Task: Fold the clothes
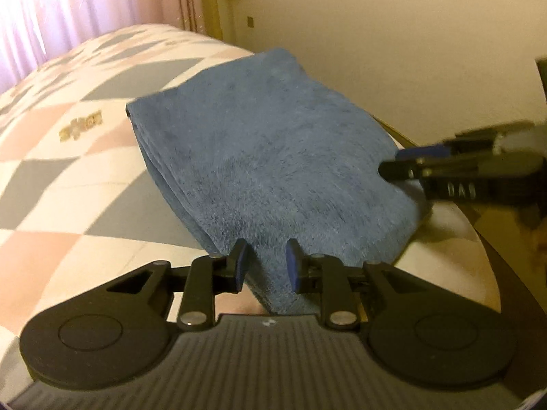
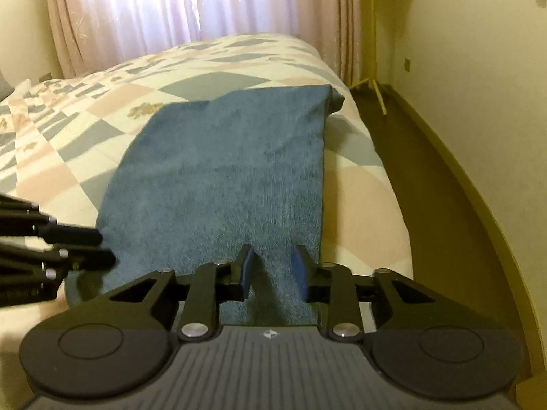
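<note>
A blue terry cloth (image 1: pixel 266 143) lies folded in several layers on the bed; in the right wrist view the cloth (image 2: pixel 232 164) stretches away toward the bed's far right edge. My left gripper (image 1: pixel 266 263) is shut on the cloth's near edge, with fabric bunched between its blue pads. My right gripper (image 2: pixel 273 268) is likewise shut on the near edge close to the right side. Each gripper shows in the other's view: the right gripper (image 1: pixel 393 162) at the cloth's right corner, the left gripper (image 2: pixel 107 247) at its left corner.
The bed has a checked quilt (image 2: pixel 102 102) in pink, grey and cream. Dark floor (image 2: pixel 427 188) runs along the bed's right side beside a pale wall. Curtains (image 2: pixel 171 0) hang behind the bed, and a wooden stand (image 2: pixel 372 82) leans in the far corner.
</note>
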The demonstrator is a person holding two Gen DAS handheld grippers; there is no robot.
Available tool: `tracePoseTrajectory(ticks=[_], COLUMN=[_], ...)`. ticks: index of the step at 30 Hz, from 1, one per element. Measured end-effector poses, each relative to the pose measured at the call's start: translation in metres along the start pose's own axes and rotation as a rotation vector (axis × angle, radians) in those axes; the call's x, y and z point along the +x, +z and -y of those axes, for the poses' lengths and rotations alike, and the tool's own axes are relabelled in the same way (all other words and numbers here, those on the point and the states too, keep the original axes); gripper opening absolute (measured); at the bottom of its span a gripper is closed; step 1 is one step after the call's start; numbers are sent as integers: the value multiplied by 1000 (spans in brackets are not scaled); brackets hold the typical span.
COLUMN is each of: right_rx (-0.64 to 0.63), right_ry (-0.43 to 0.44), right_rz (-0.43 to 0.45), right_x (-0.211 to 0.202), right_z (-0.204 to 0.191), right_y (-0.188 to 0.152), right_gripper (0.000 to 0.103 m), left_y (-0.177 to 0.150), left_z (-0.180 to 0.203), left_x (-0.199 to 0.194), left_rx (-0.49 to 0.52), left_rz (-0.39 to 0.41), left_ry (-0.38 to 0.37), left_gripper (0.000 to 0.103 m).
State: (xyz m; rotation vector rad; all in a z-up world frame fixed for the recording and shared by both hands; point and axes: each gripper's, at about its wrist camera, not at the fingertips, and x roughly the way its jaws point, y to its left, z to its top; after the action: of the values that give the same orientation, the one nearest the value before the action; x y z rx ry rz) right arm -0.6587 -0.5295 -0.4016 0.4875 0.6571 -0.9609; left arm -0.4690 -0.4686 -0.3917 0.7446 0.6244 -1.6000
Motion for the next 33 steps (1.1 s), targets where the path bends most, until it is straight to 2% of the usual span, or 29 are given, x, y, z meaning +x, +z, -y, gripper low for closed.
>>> tracePoseTrajectory(ticks=[2,6,8,9,10,16,21,22,24,26,29,31,32,33], right_rx=[41,75,95,110,124,209,208,191,126,104,128,179,204,228], right_ry=[15,12,9,8,10,35,29,22,-20,-29,-21,-13,-12,-8], right_rz=[-7,-89,-87,-73,-59,-17,-46,-61,-163,-182,-147,-118,-106,-99], right_x=[0,-6,-23,-32,-42,-77,-59,-49,-22,-18,-36,-60,-72,-85], right_z=[5,8,6,5,3,-4,-7,-8,-11,-12,-11,-9,-9,-9], right_y=[0,22,34,38,42,33,8,3,-6,-10,-5,2,6,10], right_gripper=[34,36,38,43,44,45,44,44,44,44,44,44,47,58], left_y=[3,27,41,47,52,44,14,7,-3,-7,3,10,14,19], left_z=[-3,-3,-5,-5,-6,12,23,22,17,13,17,21,19,17], left_x=[2,-11,-31,-40,-46,-57,-18,-11,6,13,-14,-39,-53,-67], left_rx=[-37,-60,-78,-86,-93,-72,-74,-80,-122,-166,-138,-122,-128,-141], left_rz=[-17,-68,-36,-21,-12,-39,-141,-150,-201,-245,-200,-186,-187,-192], left_ry=[-1,29,57,64,66,48,36,43,31,25,23,24,20,20], left_gripper=[21,24,40,48,51,51,50,53,54,53,48,49,51,59])
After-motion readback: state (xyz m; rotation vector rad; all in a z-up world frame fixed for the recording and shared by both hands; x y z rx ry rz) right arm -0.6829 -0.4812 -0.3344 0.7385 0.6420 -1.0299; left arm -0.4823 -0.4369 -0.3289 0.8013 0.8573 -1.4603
